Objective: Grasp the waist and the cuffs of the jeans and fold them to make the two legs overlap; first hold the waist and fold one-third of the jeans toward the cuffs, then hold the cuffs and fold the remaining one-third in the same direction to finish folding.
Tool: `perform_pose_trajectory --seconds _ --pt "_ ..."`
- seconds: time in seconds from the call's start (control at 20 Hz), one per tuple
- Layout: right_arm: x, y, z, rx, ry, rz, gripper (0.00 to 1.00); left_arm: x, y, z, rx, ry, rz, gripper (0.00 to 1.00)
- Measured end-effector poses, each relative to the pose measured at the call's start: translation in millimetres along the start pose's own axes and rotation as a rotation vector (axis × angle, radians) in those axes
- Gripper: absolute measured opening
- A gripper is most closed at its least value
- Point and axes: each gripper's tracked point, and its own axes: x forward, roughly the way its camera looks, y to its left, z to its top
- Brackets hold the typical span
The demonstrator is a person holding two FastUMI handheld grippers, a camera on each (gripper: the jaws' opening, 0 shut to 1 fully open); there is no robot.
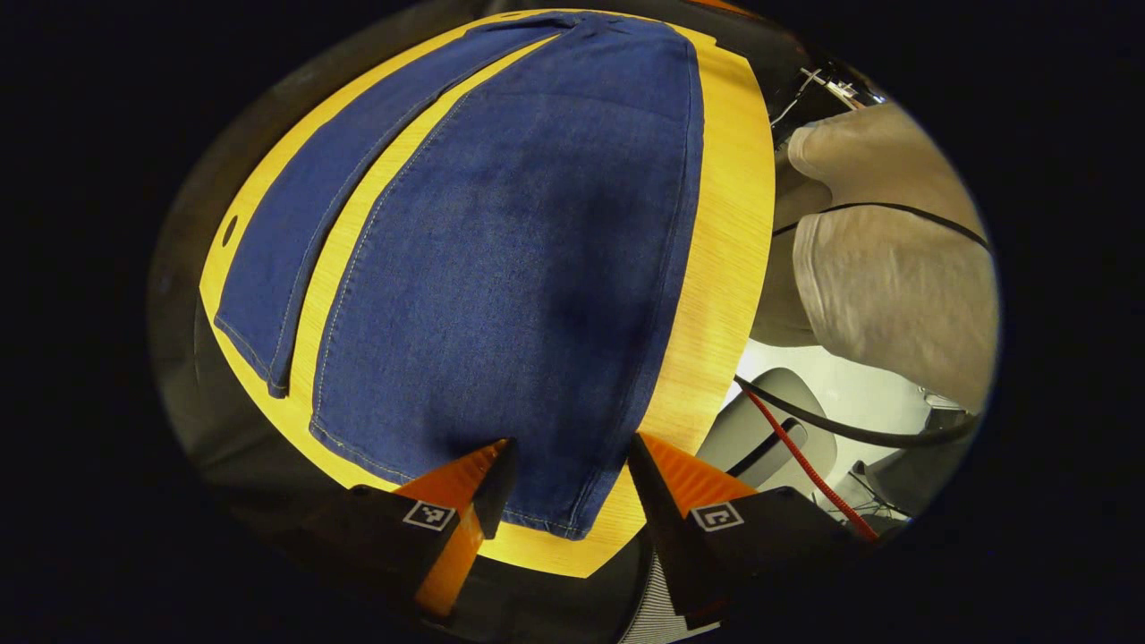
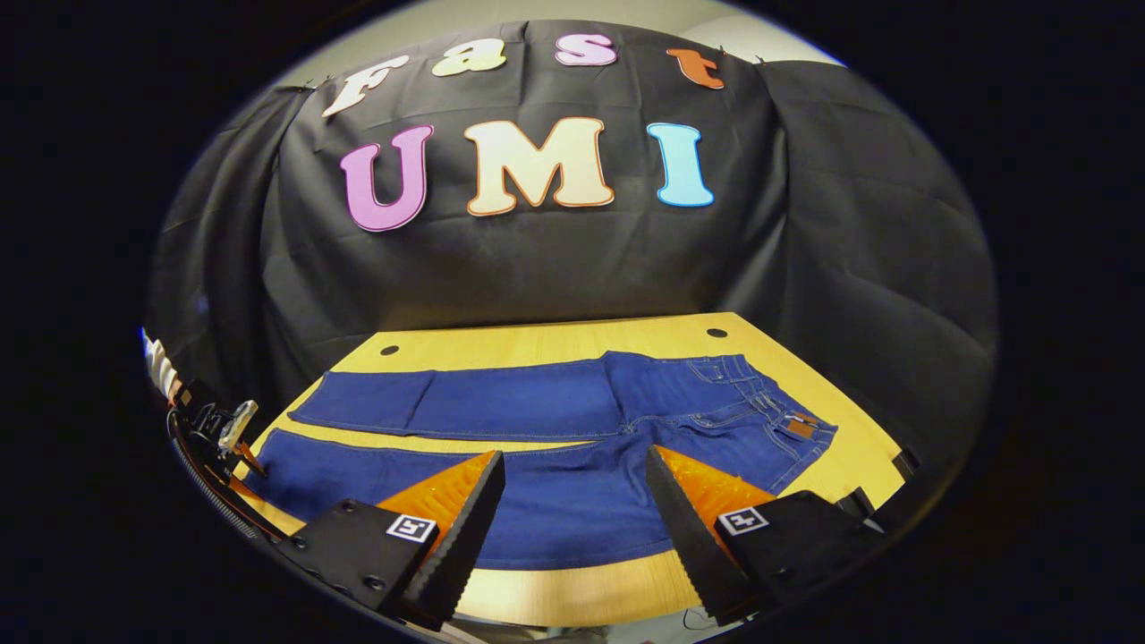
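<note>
Blue jeans lie flat on the yellow wooden table, legs apart, with the waist at the right and the cuffs at the left. My right gripper hovers open over the near leg, by the table's front edge, with nothing between its fingers. The left gripper shows far off at the cuff end. In the left gripper view the jeans stretch away from me; my left gripper stands open just above the near leg's cuff. The other leg lies to the left.
A person's beige clothing stands beside the table's right edge. Red and black cables hang below it. Two round holes mark the table's far side. The booth's black cloth wall closes the back.
</note>
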Motion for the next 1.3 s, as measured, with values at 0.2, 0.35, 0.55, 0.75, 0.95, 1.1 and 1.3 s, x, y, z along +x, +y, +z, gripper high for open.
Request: perform_pose_trajectory --seconds 0.2,0.35,0.55,0.75,0.95,1.1,1.3 --pt "-5 -3 -7 -0.051 0.058 0.047 0.99 0 3 0 0.011 0.009 -0.002 0.65" --pt "-7 -20 -12 -0.109 0.118 0.076 0.98 2 -1 2 0.011 -0.01 0.0 0.35" --pt "-7 -49 -17 -0.206 0.187 0.091 0.99 1 -2 3 0.037 -0.017 -0.012 0.03" --pt "5 -67 -33 -0.429 0.305 0.156 0.99 1 1 1 0.022 0.022 -0.047 0.0" --pt "14 -95 -61 -0.69 0.452 0.265 0.99 2 1 1 -0.005 0.049 -0.069 0.0" --pt "29 -124 -80 -0.822 0.581 0.343 1.0 1 2 2 -0.023 0.061 -0.063 0.0" --pt "51 -152 -91 -0.913 0.728 0.423 1.0 1 2 2 -0.043 0.082 -0.035 0.0"
